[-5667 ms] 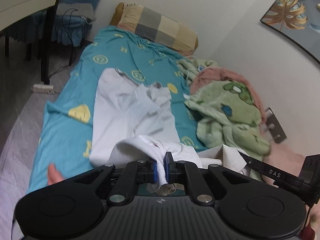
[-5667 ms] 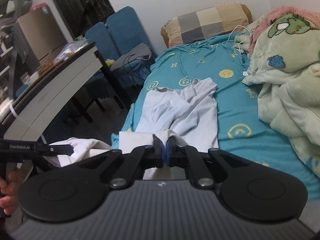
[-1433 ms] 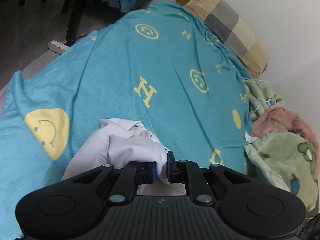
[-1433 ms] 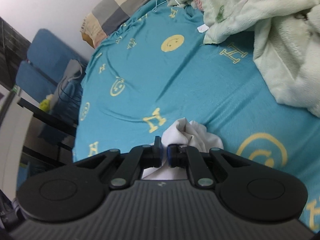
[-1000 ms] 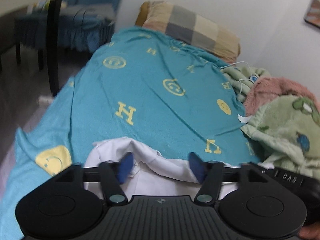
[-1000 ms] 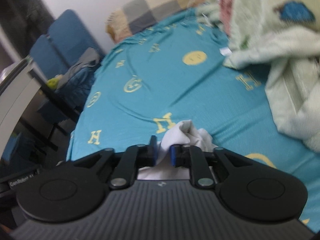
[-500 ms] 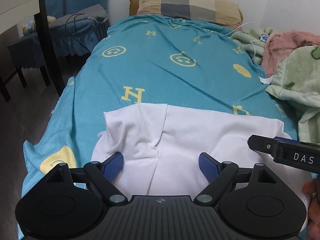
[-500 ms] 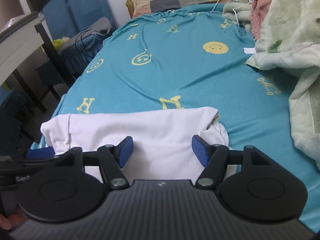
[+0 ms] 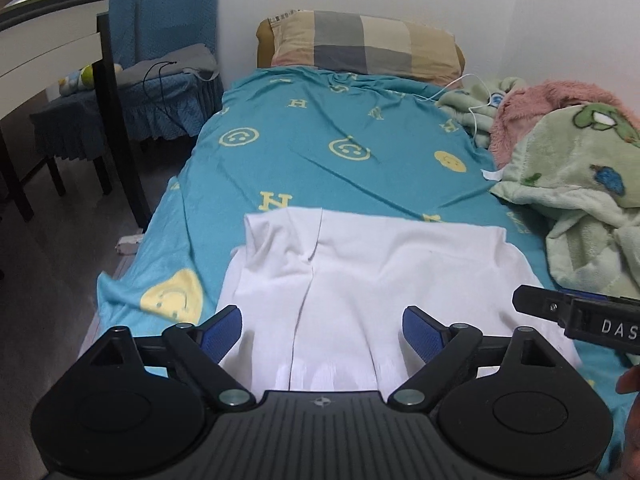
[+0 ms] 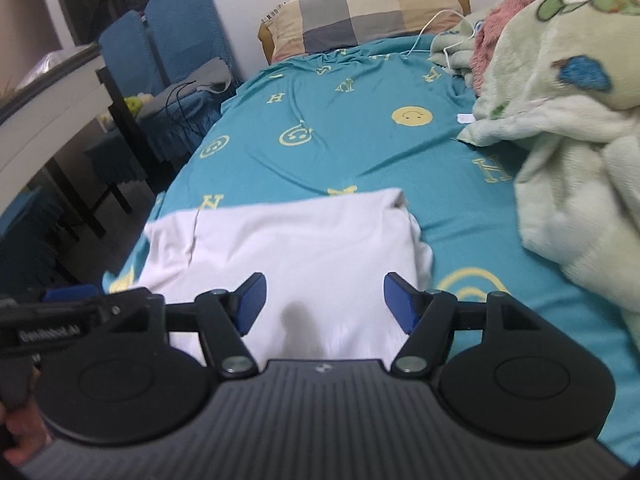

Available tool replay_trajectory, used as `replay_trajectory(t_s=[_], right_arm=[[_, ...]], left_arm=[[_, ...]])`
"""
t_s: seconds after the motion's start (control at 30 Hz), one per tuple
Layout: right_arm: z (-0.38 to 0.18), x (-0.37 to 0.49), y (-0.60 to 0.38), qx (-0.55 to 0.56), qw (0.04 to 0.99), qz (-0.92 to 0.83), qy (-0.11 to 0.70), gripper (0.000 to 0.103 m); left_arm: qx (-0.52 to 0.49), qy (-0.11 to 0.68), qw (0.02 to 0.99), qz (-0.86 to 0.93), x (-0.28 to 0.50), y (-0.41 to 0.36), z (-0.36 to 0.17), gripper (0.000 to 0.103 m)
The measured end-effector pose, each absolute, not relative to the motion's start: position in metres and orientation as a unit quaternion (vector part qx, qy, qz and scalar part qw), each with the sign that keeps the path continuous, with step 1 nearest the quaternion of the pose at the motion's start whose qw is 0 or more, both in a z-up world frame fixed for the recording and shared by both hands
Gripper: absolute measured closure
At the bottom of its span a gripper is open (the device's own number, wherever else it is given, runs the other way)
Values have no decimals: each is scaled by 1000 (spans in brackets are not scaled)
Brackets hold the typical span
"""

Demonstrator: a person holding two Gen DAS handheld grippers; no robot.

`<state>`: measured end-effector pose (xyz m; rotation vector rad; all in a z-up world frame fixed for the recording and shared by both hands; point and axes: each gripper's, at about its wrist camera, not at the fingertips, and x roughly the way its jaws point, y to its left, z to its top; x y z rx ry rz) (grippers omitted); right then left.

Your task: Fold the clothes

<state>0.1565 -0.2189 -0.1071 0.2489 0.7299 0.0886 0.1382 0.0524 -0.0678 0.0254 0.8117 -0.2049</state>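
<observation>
White garment (image 9: 360,264) is lying spread out flat on the near end of the teal bedsheet (image 9: 320,160), folded edge toward the plaid pillow (image 9: 360,44). Left gripper (image 9: 322,330) has its jaws spread wide, they've just been opening a bit more, nothing pinched. Right gripper (image 10: 324,300) is also gaping, just let go, holding nothing. Green fleece blanket (image 10: 560,140) piled off to the side

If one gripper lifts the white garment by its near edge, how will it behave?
The white garment would probably sag limply: it lies flat with soft creases. It likely weighs little, being thin cloth. Its folded layers may fall open, since the open left gripper and right gripper hold nothing.
</observation>
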Motion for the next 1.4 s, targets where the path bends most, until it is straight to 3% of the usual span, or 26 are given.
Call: replay_trajectory(t_s=[0.37, 0.6, 0.77, 1.07, 1.33, 1.4], right_arm=[[-139, 151, -229, 154, 897, 17, 415, 36], [-142, 149, -231, 164, 894, 16, 417, 36], [-142, 150, -233, 172, 892, 16, 417, 36], [-142, 151, -233, 178, 891, 10, 417, 36], [-142, 152, -234, 186, 891, 5, 415, 36], [-141, 151, -237, 197, 890, 0, 410, 36]], left_arm=[[30, 450, 888, -93, 136, 50, -101, 9], [31, 453, 886, -97, 125, 57, -89, 8], [-87, 468, 869, -135, 108, 79, -80, 7], [-293, 560, 768, -106, 133, 106, -142, 11], [-434, 501, 745, -76, 143, 134, -159, 12], [-449, 485, 747, -78, 145, 137, -159, 22]])
